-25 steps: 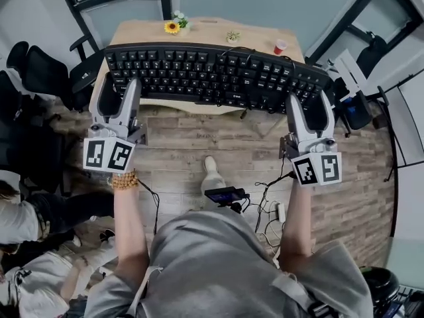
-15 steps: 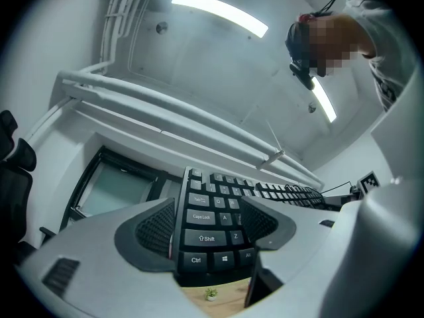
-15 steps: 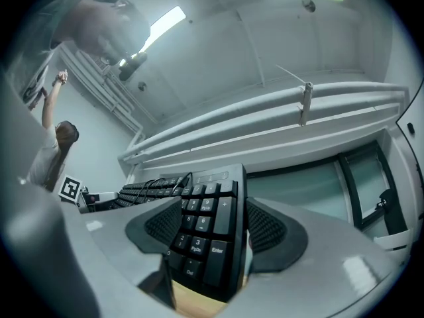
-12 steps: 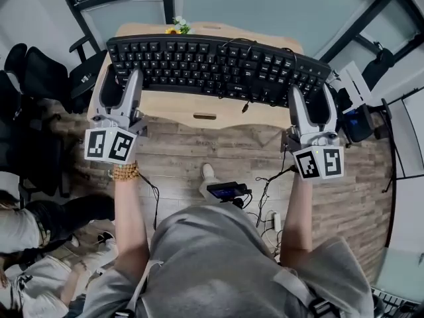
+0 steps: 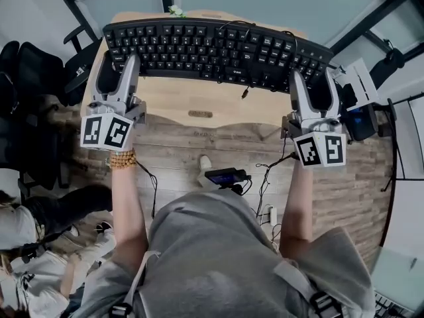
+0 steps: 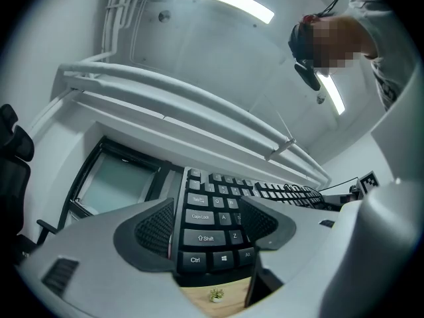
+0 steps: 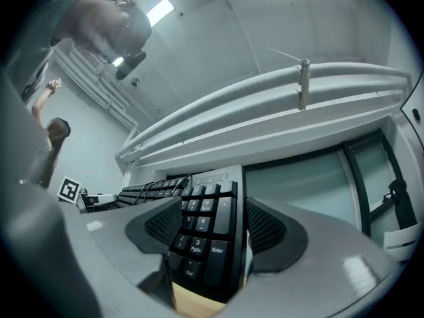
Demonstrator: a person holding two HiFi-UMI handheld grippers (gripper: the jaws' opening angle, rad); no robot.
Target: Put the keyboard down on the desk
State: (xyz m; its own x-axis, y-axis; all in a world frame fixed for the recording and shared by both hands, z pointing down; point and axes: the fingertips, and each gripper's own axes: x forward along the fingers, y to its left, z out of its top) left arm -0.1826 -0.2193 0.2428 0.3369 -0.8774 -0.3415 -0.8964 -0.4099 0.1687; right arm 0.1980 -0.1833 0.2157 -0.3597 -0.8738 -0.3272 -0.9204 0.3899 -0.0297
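A long black keyboard point(image 5: 218, 48) hangs above the wooden desk point(image 5: 192, 101), its keys facing up toward the head camera. My left gripper point(image 5: 118, 71) is shut on its left end, and my right gripper point(image 5: 311, 85) is shut on the number-pad end. In the left gripper view the Ctrl and Shift corner of the keyboard point(image 6: 218, 197) sits between the dark pads of that gripper point(image 6: 209, 225), with a strip of desk point(image 6: 228, 295) below. The right gripper view shows the keyboard point(image 7: 202, 211) clamped in the right gripper point(image 7: 213, 229).
The keyboard's cable point(image 5: 246, 90) dangles over the desk. A small flower point(image 5: 175, 10) peeks out at the desk's back edge. Black chairs point(image 5: 33, 71) stand left of the desk, a white item point(image 5: 358, 81) to its right. A phone point(image 5: 222, 176) and cables point(image 5: 268, 211) lie on the floor.
Both grippers carried the keyboard farther over the desk, away from the person. It now hides the yellow flower, the small plant and the red cup at the back.
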